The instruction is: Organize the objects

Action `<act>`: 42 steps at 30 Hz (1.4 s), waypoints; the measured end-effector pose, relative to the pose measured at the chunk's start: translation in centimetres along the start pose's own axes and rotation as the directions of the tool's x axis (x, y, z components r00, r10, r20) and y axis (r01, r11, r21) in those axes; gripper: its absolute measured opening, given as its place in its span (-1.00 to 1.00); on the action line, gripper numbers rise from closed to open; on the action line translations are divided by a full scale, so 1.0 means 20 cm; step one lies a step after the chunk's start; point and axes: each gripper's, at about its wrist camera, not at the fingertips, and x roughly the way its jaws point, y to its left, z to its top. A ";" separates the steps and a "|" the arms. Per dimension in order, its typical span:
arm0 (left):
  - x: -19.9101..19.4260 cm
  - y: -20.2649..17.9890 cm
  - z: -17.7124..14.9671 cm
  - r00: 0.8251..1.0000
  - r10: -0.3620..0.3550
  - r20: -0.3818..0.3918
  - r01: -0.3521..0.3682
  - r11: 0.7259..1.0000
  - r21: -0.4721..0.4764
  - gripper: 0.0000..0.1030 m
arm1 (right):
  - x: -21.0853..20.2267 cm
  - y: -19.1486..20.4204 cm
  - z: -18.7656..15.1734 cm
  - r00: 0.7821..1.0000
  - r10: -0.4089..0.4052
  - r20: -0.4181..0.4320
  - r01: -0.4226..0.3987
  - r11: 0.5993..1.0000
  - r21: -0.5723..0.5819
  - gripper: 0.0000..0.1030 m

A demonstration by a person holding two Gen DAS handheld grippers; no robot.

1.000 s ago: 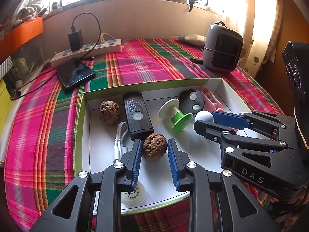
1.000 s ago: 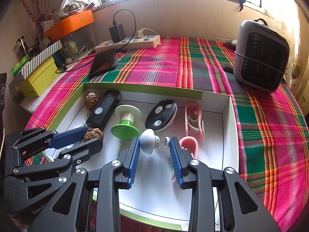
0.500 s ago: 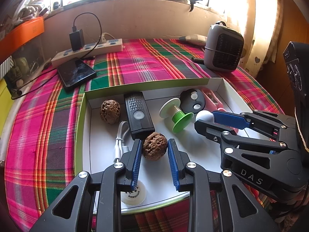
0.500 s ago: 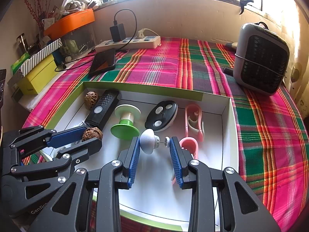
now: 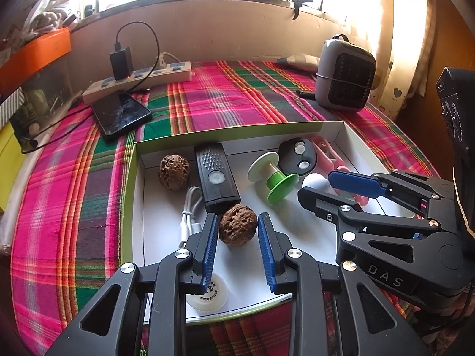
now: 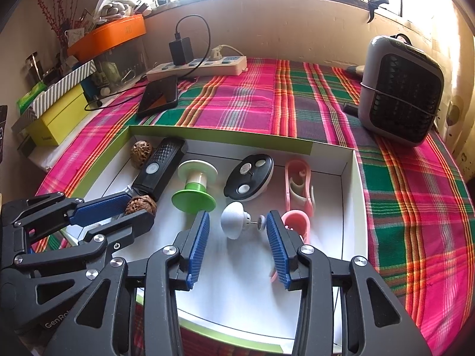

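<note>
A white box with a green rim (image 5: 132,207) lies on the plaid cloth. My left gripper (image 5: 237,218) is shut on a brown walnut (image 5: 237,228) that rests on the box floor; in the right wrist view the same gripper (image 6: 141,207) and walnut (image 6: 139,204) show at the left. My right gripper (image 6: 237,231) is opening. A white mushroom-shaped knob (image 6: 234,222) lies between its pads, and the left pad stands clear of it. Beside them in the box lie a second walnut (image 5: 173,172), a black device (image 5: 215,175), a green-and-white spool (image 5: 273,178), a black disc (image 5: 297,157) and pink clips (image 6: 298,187).
A white cable (image 5: 190,207) and a white roll (image 5: 210,293) lie in the near left corner of the box. Behind the box are a phone (image 5: 121,115), a power strip (image 5: 139,78) and a grey heater (image 5: 344,80). Yellow and orange boxes (image 6: 56,118) stand at the left.
The right gripper's jaws have spread apart and let go of the white knob, which now lies on the box floor. The left gripper and its walnut have not moved.
</note>
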 end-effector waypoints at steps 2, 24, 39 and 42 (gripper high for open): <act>0.00 0.00 0.00 1.000 0.003 0.001 -0.003 1.000 -0.002 -0.50 | 0.00 0.00 0.00 1.000 -0.002 0.001 0.002 1.000 0.002 -0.19; -0.15 -0.01 -0.05 0.998 0.056 0.038 -0.055 0.998 -0.030 -0.49 | -0.13 0.03 -0.04 0.999 -0.018 0.043 0.016 0.999 0.030 -0.18; -0.31 -0.08 -0.18 0.994 0.094 0.061 -0.092 0.995 -0.033 -0.49 | -0.30 0.08 -0.14 0.997 -0.028 0.070 0.025 0.999 0.037 -0.18; -0.33 -0.10 -0.23 0.994 0.097 0.046 -0.096 0.995 -0.035 -0.49 | -0.32 0.09 -0.18 0.997 -0.040 0.061 0.037 0.998 0.047 -0.18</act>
